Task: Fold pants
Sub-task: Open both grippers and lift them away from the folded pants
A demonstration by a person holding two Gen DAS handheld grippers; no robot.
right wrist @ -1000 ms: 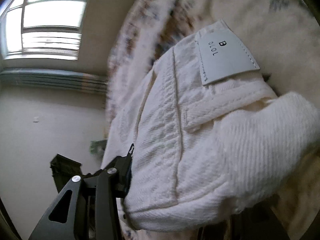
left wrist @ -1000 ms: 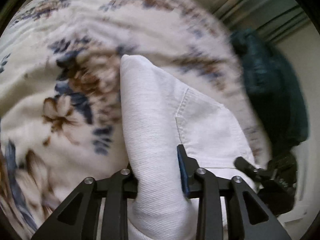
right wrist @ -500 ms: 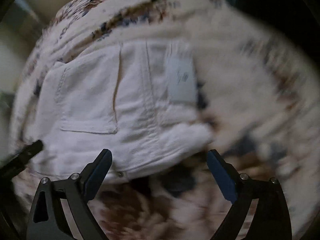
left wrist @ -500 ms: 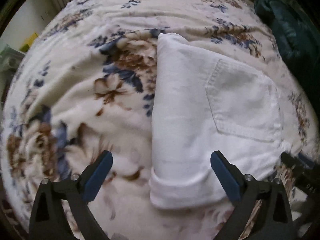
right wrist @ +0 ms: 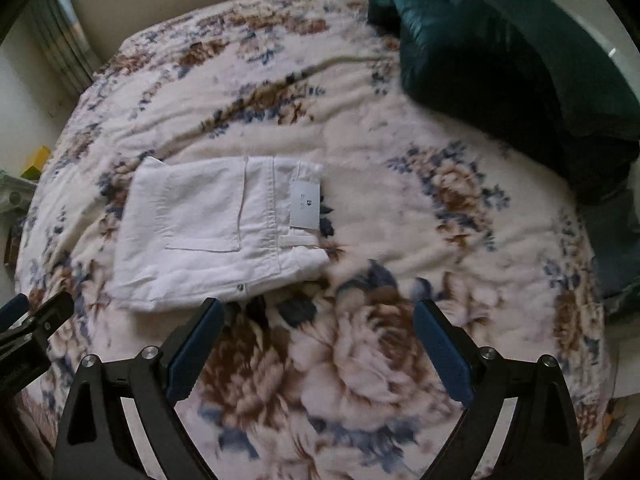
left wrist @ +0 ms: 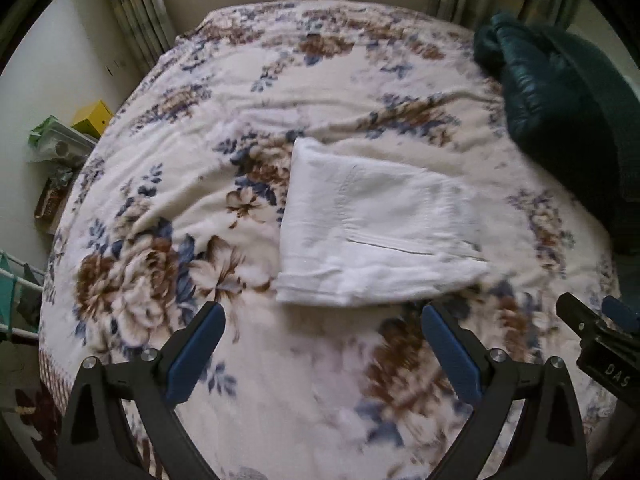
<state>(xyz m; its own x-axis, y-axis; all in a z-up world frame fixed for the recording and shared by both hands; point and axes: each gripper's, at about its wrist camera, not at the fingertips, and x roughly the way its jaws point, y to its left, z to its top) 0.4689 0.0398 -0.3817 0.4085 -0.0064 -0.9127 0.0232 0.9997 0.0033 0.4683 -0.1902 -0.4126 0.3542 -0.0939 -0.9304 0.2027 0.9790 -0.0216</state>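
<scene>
The white pants point(left wrist: 368, 232) lie folded into a compact rectangle on the floral blanket point(left wrist: 256, 92), back pocket and grey waistband label up; they also show in the right wrist view point(right wrist: 216, 232). My left gripper point(left wrist: 320, 336) is open and empty, held above the blanket just in front of the pants. My right gripper point(right wrist: 320, 336) is open and empty, in front of and to the right of the pants. Neither gripper touches the cloth.
A dark teal quilted cushion point(right wrist: 500, 52) lies at the back right of the bed point(right wrist: 440, 208). Curtains and a wall stand behind. A shelf with a yellow box point(left wrist: 92, 118) is off the bed's left edge.
Both grippers have let go of the pants, opened wide and pulled back and up. The folded pants now rest flat on the blanket.
</scene>
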